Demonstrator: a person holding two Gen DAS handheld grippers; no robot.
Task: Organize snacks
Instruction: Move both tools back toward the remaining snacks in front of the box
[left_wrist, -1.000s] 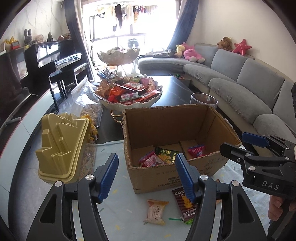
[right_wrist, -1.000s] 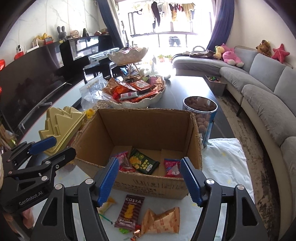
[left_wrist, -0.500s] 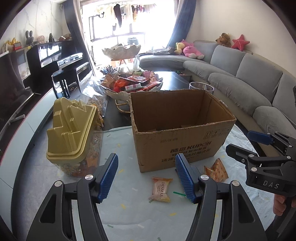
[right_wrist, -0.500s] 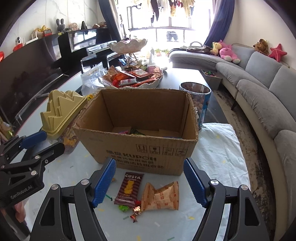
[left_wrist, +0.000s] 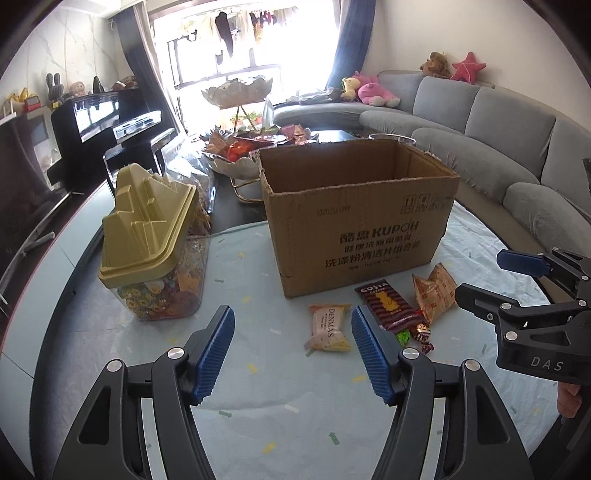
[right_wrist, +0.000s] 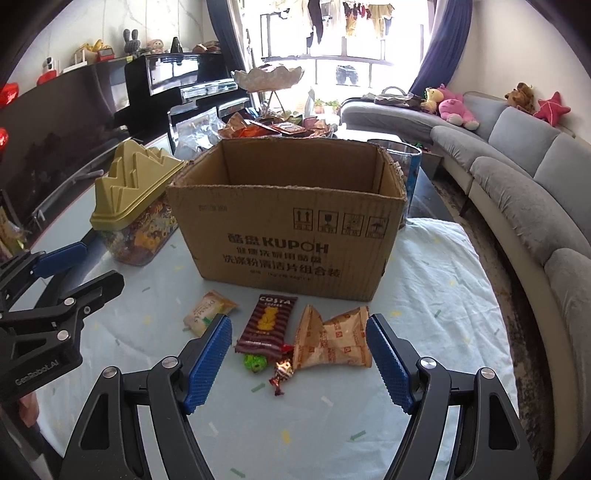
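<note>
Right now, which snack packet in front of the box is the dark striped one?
The COSTA packet, the middle one. The DENMAS packet to its left is pale, and the crinkled packet to its right is orange-brown.

The cardboard box hides its own floor; its front wall blocks any contents.

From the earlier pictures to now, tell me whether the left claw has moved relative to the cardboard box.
Yes. The left claw has pulled back and dropped: the cardboard box sat right ahead with its inside visible, now only its front shows.
</note>
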